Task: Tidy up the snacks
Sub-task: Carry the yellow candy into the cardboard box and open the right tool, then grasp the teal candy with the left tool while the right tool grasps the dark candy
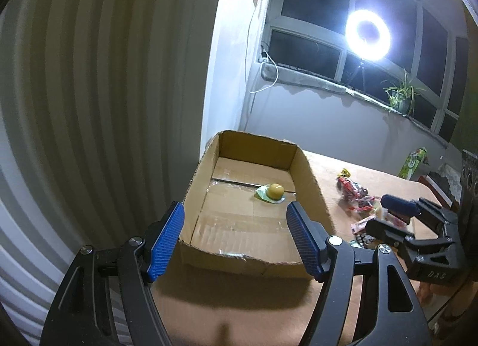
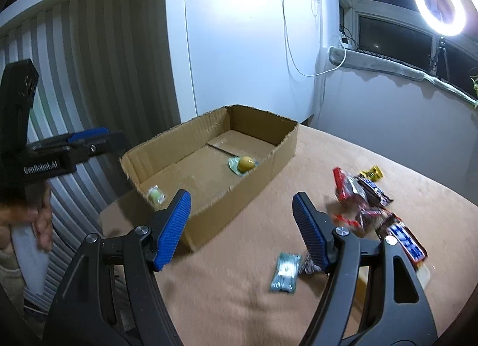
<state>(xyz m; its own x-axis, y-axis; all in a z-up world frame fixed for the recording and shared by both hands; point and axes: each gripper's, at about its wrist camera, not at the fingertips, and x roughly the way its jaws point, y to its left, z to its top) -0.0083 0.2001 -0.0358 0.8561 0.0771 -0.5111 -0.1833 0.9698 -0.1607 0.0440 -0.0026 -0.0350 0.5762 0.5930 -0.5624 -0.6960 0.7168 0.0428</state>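
An open cardboard box (image 1: 310, 178) (image 2: 209, 196) sits on the tan-covered table (image 2: 298, 166). Inside lie a round yellow snack on a green wrapper (image 1: 274, 191) (image 2: 246, 163) and a small pale green wrapped sweet (image 2: 156, 195) near the front corner. My left gripper (image 1: 234, 208) hovers open over the box's near end, nothing between its fingers. My right gripper (image 2: 242, 196) is open above the cloth just right of the box, also with nothing in it. A heap of red and dark wrapped snacks (image 1: 355, 193) (image 2: 367, 196) lies to the right. Close by are a teal packet (image 2: 285, 271) and a blue-and-white bar (image 2: 406, 241).
A ribbed grey wall (image 1: 89, 107) stands left of the box. A green carton (image 1: 415, 163) stands at the table's far right. Behind are a window sill with a plant (image 1: 400, 98), a bright ring light (image 1: 367, 35) on a stand, and a hanging white cable (image 2: 295, 56).
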